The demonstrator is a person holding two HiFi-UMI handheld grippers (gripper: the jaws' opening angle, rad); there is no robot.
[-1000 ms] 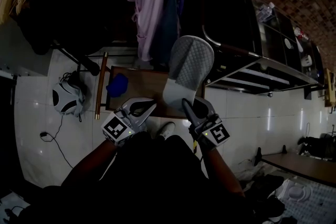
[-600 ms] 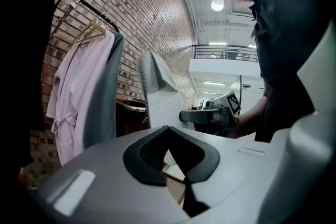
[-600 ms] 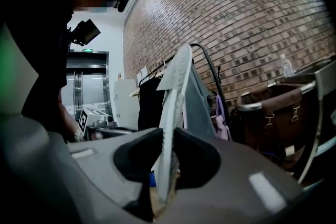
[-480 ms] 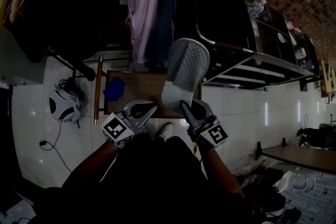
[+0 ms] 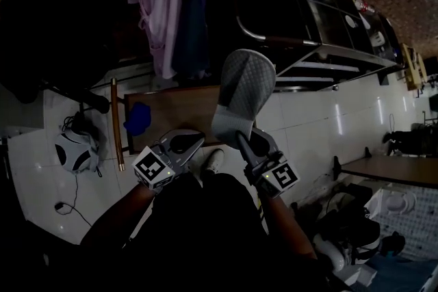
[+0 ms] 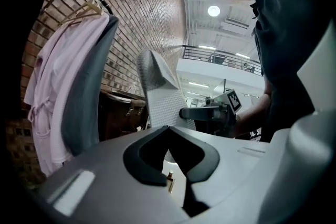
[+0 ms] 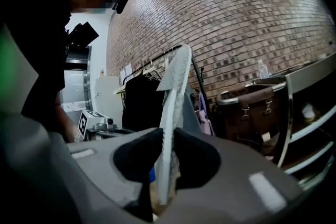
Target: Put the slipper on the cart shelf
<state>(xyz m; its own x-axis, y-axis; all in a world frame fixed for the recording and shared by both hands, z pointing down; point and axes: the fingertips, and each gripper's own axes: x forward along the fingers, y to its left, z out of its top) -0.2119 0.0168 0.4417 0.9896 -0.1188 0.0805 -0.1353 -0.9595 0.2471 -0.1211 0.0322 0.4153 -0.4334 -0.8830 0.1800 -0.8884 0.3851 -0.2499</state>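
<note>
A grey slipper (image 5: 245, 96) is being held upright in the air, clamped at its lower end by the right gripper (image 5: 243, 137), near the cart (image 5: 328, 68). The left gripper (image 5: 197, 138) is being held alongside, jaws together, empty.

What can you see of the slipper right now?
The slipper is pale grey, with a fine gridded sole turned toward the head camera; it looks like soft foam. It is held in the air, wider rounded end pointing away from the person, narrower end pinched between the right gripper's fingers. Nothing else touches it.
</note>
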